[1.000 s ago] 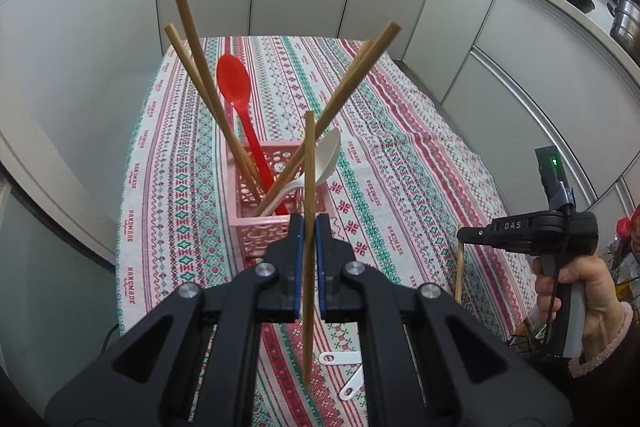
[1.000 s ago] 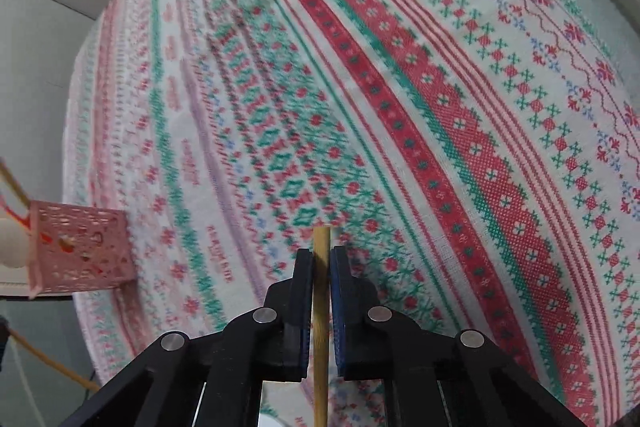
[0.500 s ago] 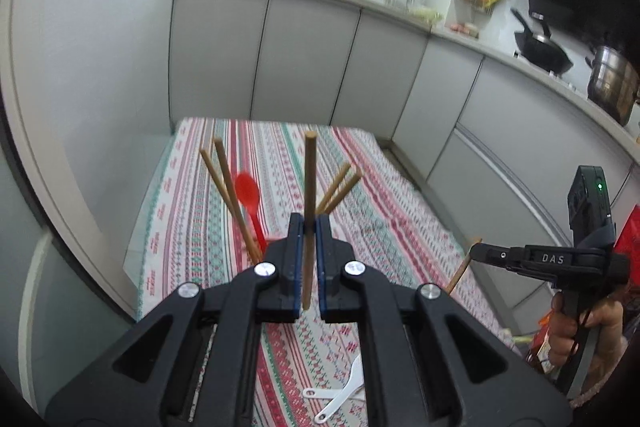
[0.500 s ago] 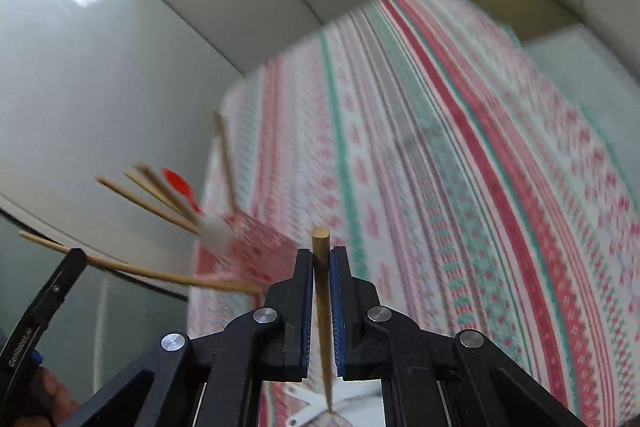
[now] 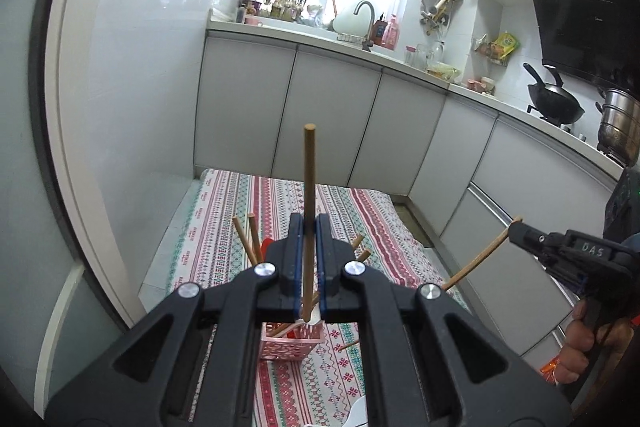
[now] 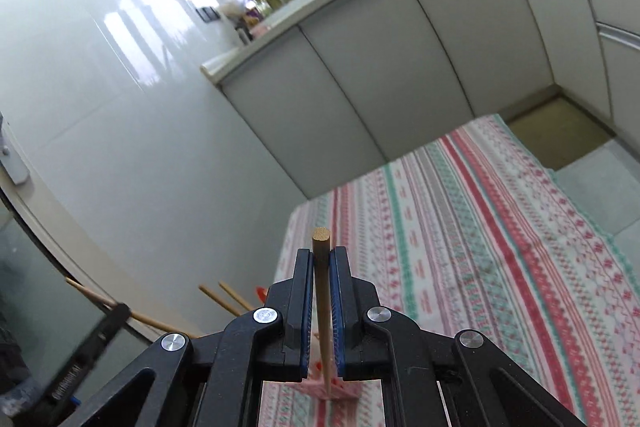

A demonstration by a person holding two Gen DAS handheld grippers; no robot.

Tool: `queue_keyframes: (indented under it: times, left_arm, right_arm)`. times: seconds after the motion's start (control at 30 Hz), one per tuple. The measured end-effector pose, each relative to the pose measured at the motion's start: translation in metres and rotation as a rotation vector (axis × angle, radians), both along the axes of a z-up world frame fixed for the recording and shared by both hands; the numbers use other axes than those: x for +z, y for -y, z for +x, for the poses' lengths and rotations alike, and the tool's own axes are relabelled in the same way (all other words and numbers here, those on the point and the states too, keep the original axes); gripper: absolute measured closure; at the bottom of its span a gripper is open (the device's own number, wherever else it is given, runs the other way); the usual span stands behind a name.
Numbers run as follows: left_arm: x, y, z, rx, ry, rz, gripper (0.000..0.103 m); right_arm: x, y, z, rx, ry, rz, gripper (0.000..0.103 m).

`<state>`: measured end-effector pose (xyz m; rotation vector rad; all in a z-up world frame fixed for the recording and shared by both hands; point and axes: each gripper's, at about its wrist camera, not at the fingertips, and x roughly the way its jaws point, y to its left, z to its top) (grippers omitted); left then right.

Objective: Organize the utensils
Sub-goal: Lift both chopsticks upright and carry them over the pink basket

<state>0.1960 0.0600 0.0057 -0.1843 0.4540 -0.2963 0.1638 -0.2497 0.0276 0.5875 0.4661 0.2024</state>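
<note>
Wooden chopstick [image 5: 309, 187] stands upright, clamped in the left tongs [image 5: 308, 259] above the pink basket [image 5: 289, 346] on the striped worktop [image 5: 224, 227]; right tongs [image 6: 322, 291] clamp a second chopstick [image 6: 322, 291].

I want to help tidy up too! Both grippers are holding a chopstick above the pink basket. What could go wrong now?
1. The pink basket already holds several leaning chopsticks, so a new one could knock against them or tip the light basket.
2. The left gripper pinches its chopstick on a thin spot; it might swivel or slip.
3. The right gripper and its chopstick are close to the left one; going in together, they could bump.
</note>
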Motion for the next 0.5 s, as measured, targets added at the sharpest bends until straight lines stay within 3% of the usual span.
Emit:
queue_keyframes:
  times: [0.3,0.5]
  left_arm:
    - [-0.021,0.004,0.014,0.019,-0.04,0.071,0.096]
    - [-0.042,0.005,0.029,0.006,-0.111,0.091,0.096]
  right_arm:
    - [-0.006,-0.017,0.016,0.011,0.043,0.008,0.096]
    - [-0.016,-0.038,0.028,0.025,0.05,-0.026,0.096]
